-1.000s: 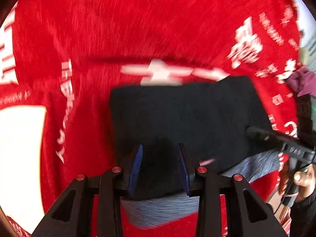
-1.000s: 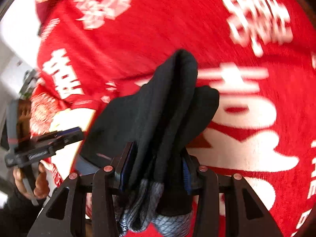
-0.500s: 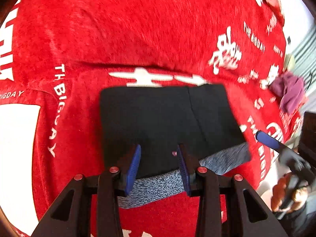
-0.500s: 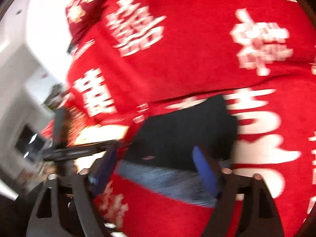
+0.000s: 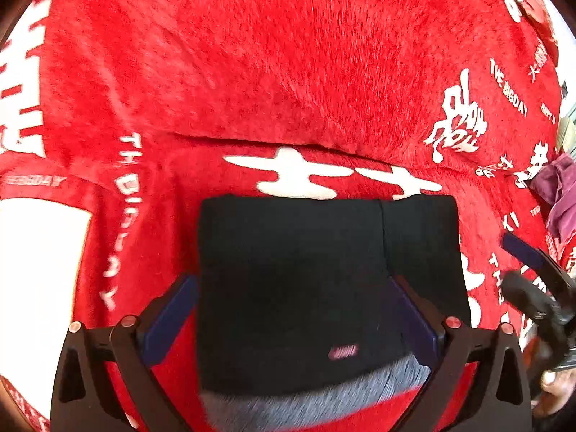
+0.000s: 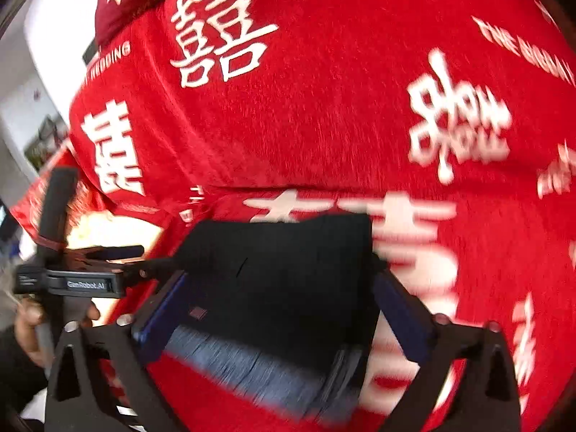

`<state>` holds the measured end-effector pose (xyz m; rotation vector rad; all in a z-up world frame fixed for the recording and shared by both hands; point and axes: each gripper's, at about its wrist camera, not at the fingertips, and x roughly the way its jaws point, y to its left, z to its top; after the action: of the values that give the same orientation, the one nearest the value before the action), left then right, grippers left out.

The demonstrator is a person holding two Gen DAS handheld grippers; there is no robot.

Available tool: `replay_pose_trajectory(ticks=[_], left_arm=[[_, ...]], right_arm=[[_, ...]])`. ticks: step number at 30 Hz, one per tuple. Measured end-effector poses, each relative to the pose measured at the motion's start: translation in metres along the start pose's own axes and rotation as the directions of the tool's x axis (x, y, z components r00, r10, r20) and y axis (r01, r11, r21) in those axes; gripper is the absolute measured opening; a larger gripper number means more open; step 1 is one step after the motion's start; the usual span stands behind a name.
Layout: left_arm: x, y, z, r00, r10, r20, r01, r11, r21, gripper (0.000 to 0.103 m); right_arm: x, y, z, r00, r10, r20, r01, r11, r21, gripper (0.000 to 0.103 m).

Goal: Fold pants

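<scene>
Both my left claw [image 5: 293,309] and right claw [image 6: 279,302] gape wide, holding nothing, so the folded pants [image 5: 306,288] rest flat at 6 o'clock.

The near grey edge of the folded pants [image 5: 309,401] is smeared by motion and runs off the bottom of the left view. In the right view the pants [image 6: 280,280] hide the red blanket [image 6: 324,108] beneath, and its white lettering at right is blurred. The small label [image 5: 342,352] is unreadable.
</scene>
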<state>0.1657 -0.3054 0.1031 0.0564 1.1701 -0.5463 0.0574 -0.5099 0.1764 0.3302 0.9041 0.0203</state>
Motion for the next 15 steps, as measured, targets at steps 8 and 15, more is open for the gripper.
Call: replay_pose_trajectory(ticks=[8,15], left_arm=[[0.049,-0.006,-0.005,0.995,0.034,-0.098,-0.029,0.999,0.045,0.103],[-0.009,-0.027,-0.025,0.997,0.054,0.047,-0.060,0.990,0.128,0.103]], right_arm=[[0.111,-0.033,0.012,0.954,0.097,-0.282,-0.065,0.990,0.122,0.101],[0.033,-0.005,0.008,0.996,0.000,-0.088,0.004,0.999,0.040,0.102]])
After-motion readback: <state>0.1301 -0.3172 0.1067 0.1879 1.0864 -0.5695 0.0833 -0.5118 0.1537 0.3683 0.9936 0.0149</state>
